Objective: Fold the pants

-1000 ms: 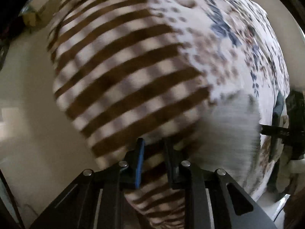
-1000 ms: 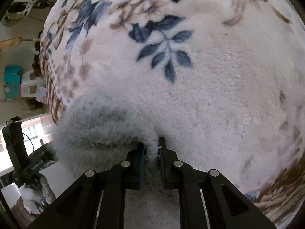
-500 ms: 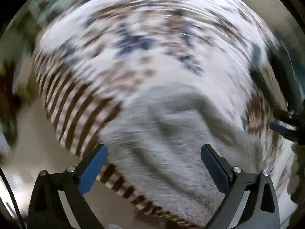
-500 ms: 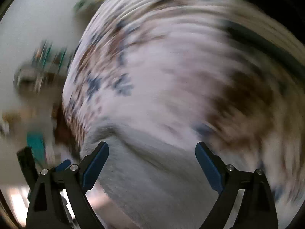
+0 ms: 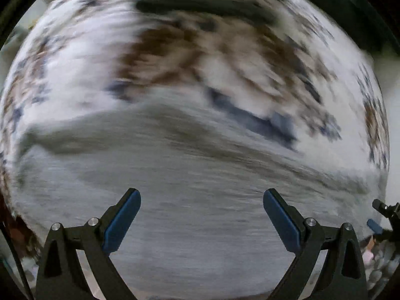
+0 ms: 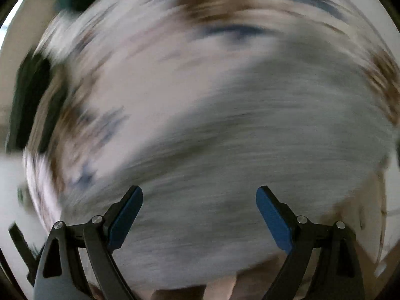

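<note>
Gaping wide, the left gripper points down with both blue-padded jaws spread far apart and nothing caught between them; its black fingers frame only blurred cloth below. The right gripper stands the same way, its jaws splayed broad and empty, the blue pads clear of any fabric. Both views are heavily smeared by motion, so fine detail is lost.

Beneath the left jaws lie the fuzzy grey fleece pants, spread as a broad pale-grey band across the lower half of that view, with darker creases running across them. In the right wrist view the same grey garment fills the lower and right part of the frame, directly under the open jaws; whether it is folded over itself cannot be told through the blur.

The pants rest on a plush white blanket with brown and navy floral print, which surrounds them above and to both sides. That blanket also shows in the right wrist view, rising beyond the grey cloth.

At the far right edge of the left wrist view, the other gripper's black tip and blue pad appear low down, well apart from the left jaws
</note>
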Demonstrator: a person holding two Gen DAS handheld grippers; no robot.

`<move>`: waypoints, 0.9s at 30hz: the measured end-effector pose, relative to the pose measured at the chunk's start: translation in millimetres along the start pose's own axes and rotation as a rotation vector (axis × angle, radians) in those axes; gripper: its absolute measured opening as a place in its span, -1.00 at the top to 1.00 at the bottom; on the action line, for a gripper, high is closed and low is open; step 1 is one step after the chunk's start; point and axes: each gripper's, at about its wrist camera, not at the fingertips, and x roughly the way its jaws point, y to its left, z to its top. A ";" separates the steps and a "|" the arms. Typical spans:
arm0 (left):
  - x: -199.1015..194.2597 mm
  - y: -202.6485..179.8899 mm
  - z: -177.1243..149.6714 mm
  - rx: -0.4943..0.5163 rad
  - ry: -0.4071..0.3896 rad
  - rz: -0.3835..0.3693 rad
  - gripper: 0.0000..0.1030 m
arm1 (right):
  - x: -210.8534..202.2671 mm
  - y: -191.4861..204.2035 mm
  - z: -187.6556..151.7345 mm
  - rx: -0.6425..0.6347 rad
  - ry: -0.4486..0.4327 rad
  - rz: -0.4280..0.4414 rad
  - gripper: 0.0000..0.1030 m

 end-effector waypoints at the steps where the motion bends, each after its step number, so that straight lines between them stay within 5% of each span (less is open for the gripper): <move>1: 5.9 -20.1 -2.5 0.020 0.017 -0.007 -0.95 | -6.3 -30.5 5.1 0.062 -0.023 0.004 -0.83; 6: 28.4 -109.6 -25.3 0.120 0.082 -0.017 -0.95 | -28.6 -174.4 11.9 0.351 -0.120 0.080 -0.83; 9: 45.6 -155.6 -38.4 0.181 0.119 -0.012 -0.95 | -16.2 -208.9 13.0 0.390 -0.098 0.164 -0.83; 15: 73.7 -216.0 -61.1 0.282 0.153 -0.005 -0.95 | 32.1 -211.2 31.4 0.261 -0.040 0.356 -0.82; 21: 107.6 -210.5 -63.6 0.247 0.175 0.010 -1.00 | 40.2 -192.9 46.1 0.206 -0.114 0.633 -0.82; 23: 111.5 -206.8 -58.9 0.234 0.179 -0.009 -1.00 | 52.7 -193.5 48.8 0.200 -0.091 0.584 -0.82; 27: 118.1 -201.2 -43.4 0.235 0.207 -0.008 -1.00 | 80.9 -208.4 48.8 0.275 -0.053 0.685 -0.83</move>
